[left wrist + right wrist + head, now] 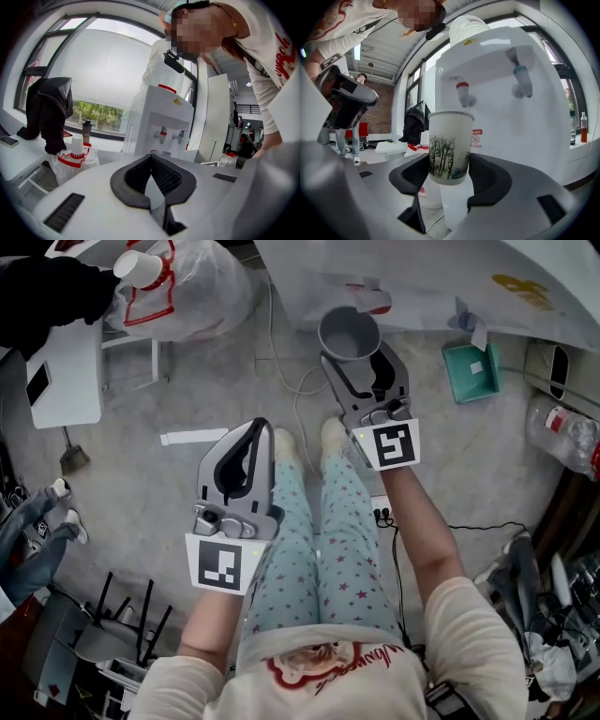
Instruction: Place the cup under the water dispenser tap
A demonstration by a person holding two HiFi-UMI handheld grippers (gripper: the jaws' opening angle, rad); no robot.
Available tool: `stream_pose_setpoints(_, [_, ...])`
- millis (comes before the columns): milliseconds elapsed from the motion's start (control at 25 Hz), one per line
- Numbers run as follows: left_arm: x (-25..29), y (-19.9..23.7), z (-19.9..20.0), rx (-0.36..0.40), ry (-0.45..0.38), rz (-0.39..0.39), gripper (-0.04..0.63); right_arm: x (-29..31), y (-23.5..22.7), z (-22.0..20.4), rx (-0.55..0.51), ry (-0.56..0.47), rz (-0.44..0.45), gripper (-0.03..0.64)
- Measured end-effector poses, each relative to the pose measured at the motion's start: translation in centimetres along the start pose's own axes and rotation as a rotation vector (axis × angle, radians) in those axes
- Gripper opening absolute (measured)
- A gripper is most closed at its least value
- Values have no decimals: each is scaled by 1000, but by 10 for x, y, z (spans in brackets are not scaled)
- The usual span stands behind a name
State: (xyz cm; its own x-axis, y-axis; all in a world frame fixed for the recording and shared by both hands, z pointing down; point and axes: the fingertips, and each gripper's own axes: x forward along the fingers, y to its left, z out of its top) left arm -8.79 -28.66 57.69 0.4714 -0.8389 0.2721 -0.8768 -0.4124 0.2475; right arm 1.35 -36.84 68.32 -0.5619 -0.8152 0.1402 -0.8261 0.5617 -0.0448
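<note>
My right gripper point(356, 357) is shut on a white paper cup point(349, 332) with a green bamboo print point(449, 146), held upright between the dark pads point(487, 180). The white water dispenser point(506, 108) stands right behind the cup. Its red tap point(463, 93) is just above and slightly right of the cup's rim, and its blue tap point(521, 77) is further right. My left gripper point(260, 427) is shut and holds nothing, lower and to the left. In the left gripper view the dispenser point(161, 126) stands further off, beyond the closed jaws.
A clear plastic bag with a stack of paper cups point(141, 266) sits at the left by a white table point(66, 381). A green dustpan point(473, 371) and cables point(291, 399) lie on the floor. A black jacket point(47, 112) hangs by the window.
</note>
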Motion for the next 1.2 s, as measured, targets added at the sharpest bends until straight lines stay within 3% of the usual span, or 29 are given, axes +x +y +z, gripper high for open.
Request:
stream_pose_setpoints(320, [2, 5, -12, 4, 5, 13, 21, 24, -13, -46, -35, 81, 9, 268])
stream_pose_setpoints(720, [7, 10, -25, -18, 26, 20, 21, 58, -18, -70, -75, 115, 28, 268])
stream_pose_setpoints(920, [7, 13, -28, -29, 29, 20, 21, 62, -17, -88, -85, 202, 41, 268])
stream_pose_setpoints(1200, [8, 20, -28, -39, 27, 25, 20, 64, -17, -97, -90, 241, 42, 268])
